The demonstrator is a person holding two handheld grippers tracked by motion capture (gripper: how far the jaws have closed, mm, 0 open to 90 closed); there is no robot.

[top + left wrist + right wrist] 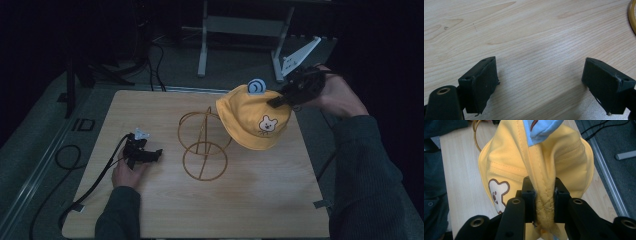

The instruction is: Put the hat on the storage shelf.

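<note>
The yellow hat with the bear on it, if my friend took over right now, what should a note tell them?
Right gripper: shut on the yellow hat, held up in the air beside the gold wire stand.
Left gripper: open, holding nothing, low over the wooden table, left of the stand.
Done: hat is picked up.
Left: the hat is not on the stand yet; it probably goes over the top ring, then let go.
</note>
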